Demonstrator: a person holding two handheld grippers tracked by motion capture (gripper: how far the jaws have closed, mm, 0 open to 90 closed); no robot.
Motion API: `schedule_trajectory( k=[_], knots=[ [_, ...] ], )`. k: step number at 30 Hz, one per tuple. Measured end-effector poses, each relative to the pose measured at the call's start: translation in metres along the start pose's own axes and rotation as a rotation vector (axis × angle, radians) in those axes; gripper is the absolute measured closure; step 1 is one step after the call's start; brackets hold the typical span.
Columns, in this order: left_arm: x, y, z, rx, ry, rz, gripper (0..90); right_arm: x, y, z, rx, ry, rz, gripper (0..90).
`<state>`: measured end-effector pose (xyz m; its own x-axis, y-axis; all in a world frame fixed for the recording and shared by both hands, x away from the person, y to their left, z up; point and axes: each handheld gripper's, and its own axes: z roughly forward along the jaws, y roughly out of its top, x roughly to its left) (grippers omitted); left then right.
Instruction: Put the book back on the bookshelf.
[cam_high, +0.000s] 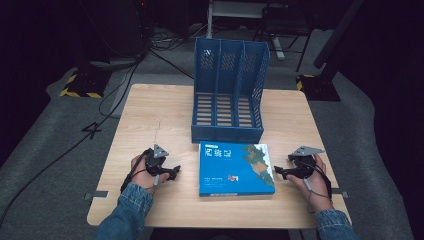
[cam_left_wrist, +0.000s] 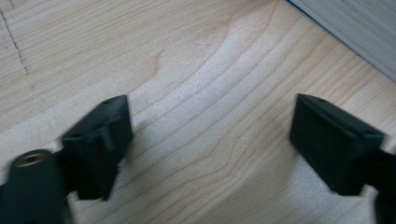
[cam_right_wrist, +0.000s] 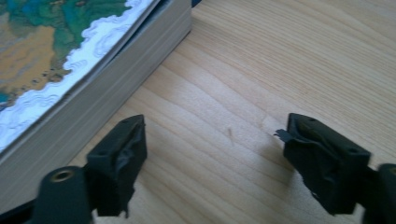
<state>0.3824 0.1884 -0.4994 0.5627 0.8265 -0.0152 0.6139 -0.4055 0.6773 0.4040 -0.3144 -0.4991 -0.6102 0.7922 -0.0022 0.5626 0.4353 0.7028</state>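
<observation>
Where the high view looks down on the wooden table (cam_high: 150, 120), a blue book (cam_high: 235, 169) lies flat just before a blue file rack (cam_high: 227, 95), left gripper (cam_high: 175, 171) and right gripper (cam_high: 276, 172) flanking it. In the left gripper view, jaws gape over bare wood. In the right gripper view, jaws stand apart beside the book's page edge.

The table (cam_high: 150, 115) is pale wood with fine, wavy grain lines. The file rack (cam_high: 230, 90) is blue, its walls perforated with small holes and its floor slatted. The book (cam_high: 235, 168) has a blue cover with white lettering — toward one side a map-like picture in green, teal and ochre, edged by white scalloped cloud shapes; its page block is greyish white. Both grippers — left (cam_high: 172, 171) and right (cam_high: 278, 172) — are black, each topped by a grey plate. The sleeves (cam_high: 127, 210) are blue denim.
</observation>
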Motion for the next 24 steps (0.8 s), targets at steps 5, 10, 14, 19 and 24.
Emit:
schedule_trajectory(
  k=[5,10,14,19,24],
  knots=[
    [-0.004,0.014,-0.015,-0.05,-0.022,-0.044,30.9,0.004,0.002,-0.005,0.011,0.01,0.022,39.5],
    [-0.013,0.026,-0.027,-0.084,-0.049,-0.03,36.2,0.009,0.006,-0.016,-0.039,0.025,0.035,38.7],
    [-0.03,0.041,-0.032,-0.136,-0.12,-0.057,39.6,0.022,0.012,-0.03,-0.073,0.034,0.01,37.4],
    [-0.045,0.053,-0.031,-0.134,-0.175,-0.083,41.1,0.035,0.015,-0.038,-0.078,0.036,0.003,34.7],
    [-0.058,0.06,-0.017,-0.153,-0.189,-0.041,40.1,0.052,0.018,-0.04,-0.06,0.059,-0.013,33.4]
  ],
)
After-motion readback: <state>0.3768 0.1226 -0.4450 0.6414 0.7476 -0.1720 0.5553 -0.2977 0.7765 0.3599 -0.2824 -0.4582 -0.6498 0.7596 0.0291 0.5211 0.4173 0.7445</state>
